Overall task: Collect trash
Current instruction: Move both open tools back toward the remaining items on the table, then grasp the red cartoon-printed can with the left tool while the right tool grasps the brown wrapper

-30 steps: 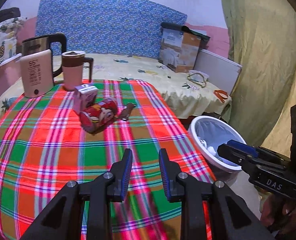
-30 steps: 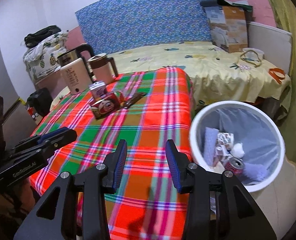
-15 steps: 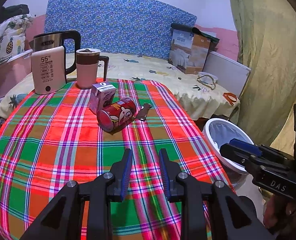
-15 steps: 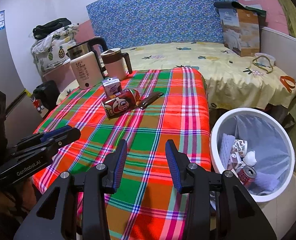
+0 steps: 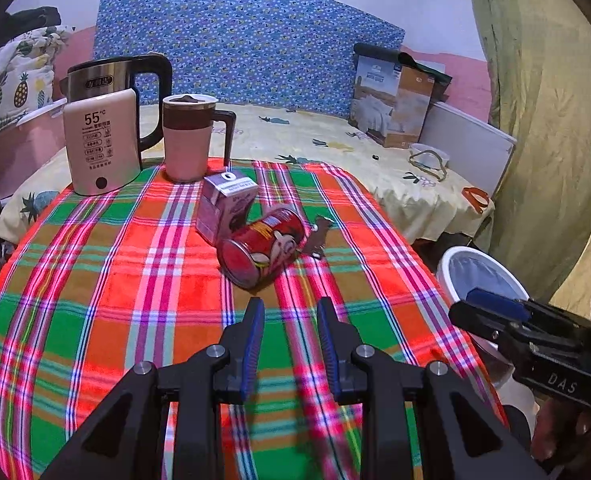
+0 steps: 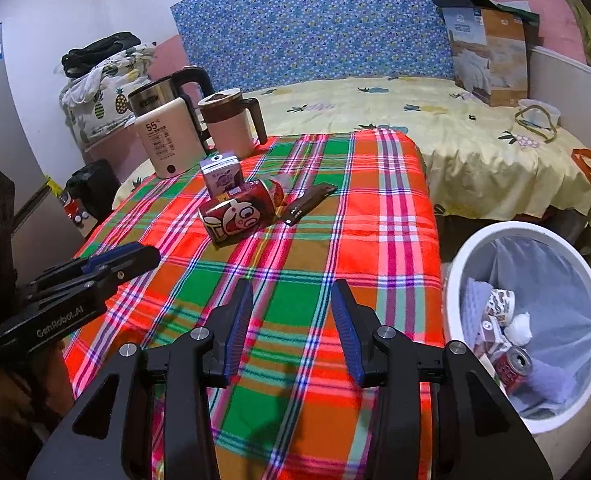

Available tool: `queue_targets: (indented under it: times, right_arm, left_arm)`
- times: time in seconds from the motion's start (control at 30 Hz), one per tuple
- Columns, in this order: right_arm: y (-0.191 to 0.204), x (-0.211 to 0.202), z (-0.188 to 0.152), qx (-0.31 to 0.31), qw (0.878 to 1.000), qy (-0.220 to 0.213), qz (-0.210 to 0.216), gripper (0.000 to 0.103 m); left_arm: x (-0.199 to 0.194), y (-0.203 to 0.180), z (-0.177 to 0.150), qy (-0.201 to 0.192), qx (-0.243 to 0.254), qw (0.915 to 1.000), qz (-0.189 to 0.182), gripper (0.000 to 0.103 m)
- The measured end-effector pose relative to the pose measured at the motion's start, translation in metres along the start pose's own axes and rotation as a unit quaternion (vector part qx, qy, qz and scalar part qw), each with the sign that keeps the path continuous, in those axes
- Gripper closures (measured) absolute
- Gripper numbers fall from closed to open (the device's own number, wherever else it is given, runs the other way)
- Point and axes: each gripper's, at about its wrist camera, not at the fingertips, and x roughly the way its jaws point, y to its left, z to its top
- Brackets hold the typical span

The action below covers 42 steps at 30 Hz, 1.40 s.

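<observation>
Above the plaid table, both claws (image 5: 290, 312) (image 6: 291, 296) gape empty.

The left gripper (image 5: 290, 312) points forward and downward, its jaws parted by a narrow gap with nothing between them. The right gripper (image 6: 291, 298), level beside it on its right, tilts down alike; its jaws have just been opening wider and hold nothing.
</observation>
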Motion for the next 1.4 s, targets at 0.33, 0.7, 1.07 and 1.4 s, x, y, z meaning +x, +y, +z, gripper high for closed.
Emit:
queue_targets:
  times: [0.33, 0.7, 1.07, 1.4]
  right_arm:
    - [-0.007, 0.018, 0.006, 0.007, 1.0, 0.013, 0.005, 0.058]
    - [-0.017, 0.033, 0.01, 0.014, 1.0, 0.025, 0.003, 0.058]
    - [-0.023, 0.04, 0.012, 0.022, 0.999, 0.031, 0.001, 0.058]
    - [-0.024, 0.047, 0.018, 0.031, 0.999, 0.034, -0.009, 0.058]
  left_arm:
    - [0.039, 0.018, 0.031, -0.006, 0.026, 0.9996, -0.008, 0.056]
    - [0.088, 0.019, 0.047, 0.013, 0.082, 0.9964, -0.014, 0.048]
    - [0.115, 0.013, 0.043, 0.046, 0.099, 0.994, 0.004, 0.044]
    - [0.104, 0.019, 0.026, 0.053, 0.037, 0.9979, 0.0, 0.048]
